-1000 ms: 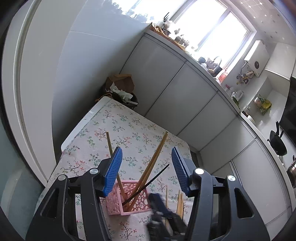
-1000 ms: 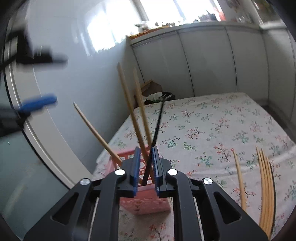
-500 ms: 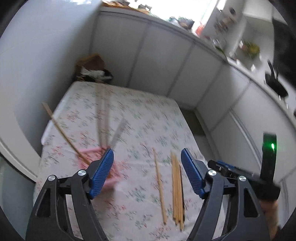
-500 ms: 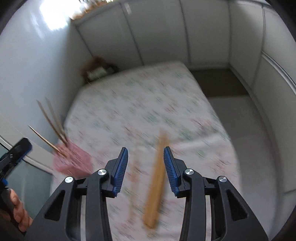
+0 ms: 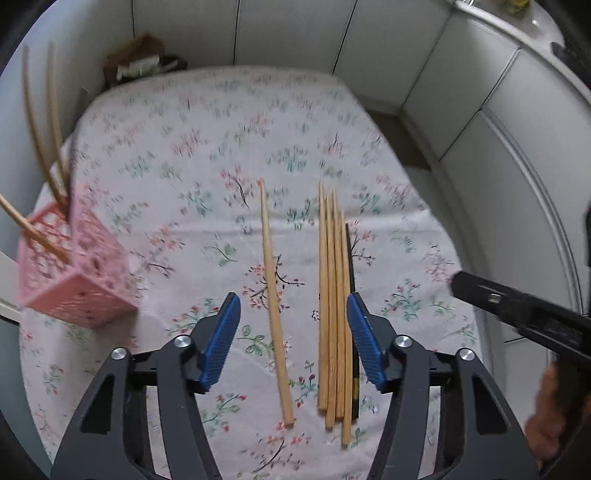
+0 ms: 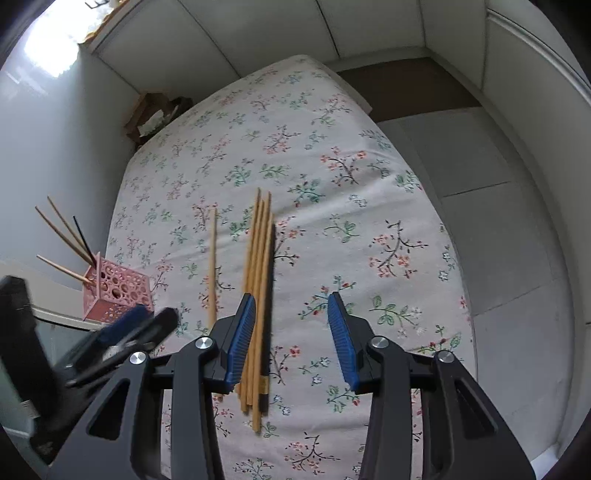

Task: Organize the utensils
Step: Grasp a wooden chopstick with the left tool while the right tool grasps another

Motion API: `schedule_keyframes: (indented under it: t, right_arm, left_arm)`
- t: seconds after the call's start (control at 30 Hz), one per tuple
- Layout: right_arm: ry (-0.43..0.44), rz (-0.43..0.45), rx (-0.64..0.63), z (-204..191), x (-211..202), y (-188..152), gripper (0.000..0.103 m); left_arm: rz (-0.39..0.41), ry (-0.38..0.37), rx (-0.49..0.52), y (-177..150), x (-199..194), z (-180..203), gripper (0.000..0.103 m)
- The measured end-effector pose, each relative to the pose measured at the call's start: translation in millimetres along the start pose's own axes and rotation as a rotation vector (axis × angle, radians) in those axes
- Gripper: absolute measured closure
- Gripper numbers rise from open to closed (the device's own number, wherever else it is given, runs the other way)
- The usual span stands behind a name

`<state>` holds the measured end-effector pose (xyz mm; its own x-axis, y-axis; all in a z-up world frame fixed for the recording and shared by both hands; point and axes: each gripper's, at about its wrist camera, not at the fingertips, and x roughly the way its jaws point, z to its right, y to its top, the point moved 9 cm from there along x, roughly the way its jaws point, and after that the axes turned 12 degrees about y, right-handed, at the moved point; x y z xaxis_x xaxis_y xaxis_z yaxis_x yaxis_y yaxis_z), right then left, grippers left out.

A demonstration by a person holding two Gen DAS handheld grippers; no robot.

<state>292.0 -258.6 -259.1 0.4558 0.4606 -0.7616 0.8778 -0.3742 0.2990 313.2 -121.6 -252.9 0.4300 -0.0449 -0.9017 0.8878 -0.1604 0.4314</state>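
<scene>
White cabinet doors (image 6: 388,26) wall in a table covered by a floral tablecloth (image 5: 207,122). On the cloth lies a single wooden chopstick (image 5: 273,295), and just beside it to the right a bundle of wooden chopsticks (image 5: 330,295) with a black chopstick (image 5: 352,273) along its right edge. A pink perforated basket (image 5: 74,269) stands at the table's left edge, holding three wooden chopsticks and one black one that lean out of it. The left gripper (image 5: 293,336) hangs above the cloth, its jaws having just been closing yet still apart, gripping nothing; the single chopstick and the bundle lie below the gap. The right gripper (image 6: 291,332) is also parted and empty, its left pad over the bundle. Beyond the table's far left corner sits a brown cardboard box (image 5: 136,62).
</scene>
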Motion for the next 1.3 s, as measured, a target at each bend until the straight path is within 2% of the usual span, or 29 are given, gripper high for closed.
schedule_keyframes:
  t: [0.13,0.2,0.37,0.5,0.57,0.6,0.73,0.83,0.97,1.07,1.2,1.3]
  right_arm:
    - [0.001,0.008,0.007,2.3,-2.1,2.2,0.064]
    - [0.006,0.004,0.009,2.4,-1.8,2.0,0.064]
    - [0.017,0.001,0.011,2.5,-3.6,0.8,0.064]
    - [0.027,0.000,0.020,2.4,-3.9,1.3,0.064]
    - [0.029,-0.003,0.018,1.2,-2.4,1.3,0.064]
    - [0.027,-0.004,0.018,0.8,-1.8,1.2,0.064]
    - [0.026,-0.015,0.024,2.5,3.0,-0.4,0.064]
    - [0.017,-0.022,0.035,8.4,6.4,-0.6,0.064]
    - [0.013,-0.040,0.041,11.6,13.8,-1.1,0.064]
    - [0.017,-0.056,0.021,5.5,23.7,-3.1,0.064]
    - [0.039,-0.092,-0.019,-8.4,41.3,-6.0,0.074]
    - [0.045,-0.134,-0.068,-23.1,60.5,-10.8,0.075]
  left_arm:
    - [-0.033,0.028,-0.025,8.9,27.0,1.1,0.057]
    - [-0.046,0.039,-0.030,13.7,41.2,-0.4,0.069]
    - [-0.112,0.031,-0.038,12.7,71.0,-4.9,0.077]
    - [-0.077,0.055,0.057,11.2,72.1,7.3,0.079]
    - [-0.066,0.070,0.087,8.5,72.3,11.2,0.091]
    - [-0.071,0.054,0.084,7.3,72.3,12.1,0.097]
    - [-0.072,0.020,0.075,4.7,68.4,11.3,0.097]
    - [-0.035,-0.005,0.057,8.2,49.8,7.3,0.097]
    - [0.039,-0.088,-0.009,18.5,4.4,-0.7,0.097]
    - [0.119,-0.137,-0.038,26.5,-37.6,-7.3,0.097]
    - [0.243,-0.215,-0.073,36.3,-96.7,-18.2,0.097]
    - [0.320,-0.239,-0.075,43.8,-122.2,-24.0,0.097]
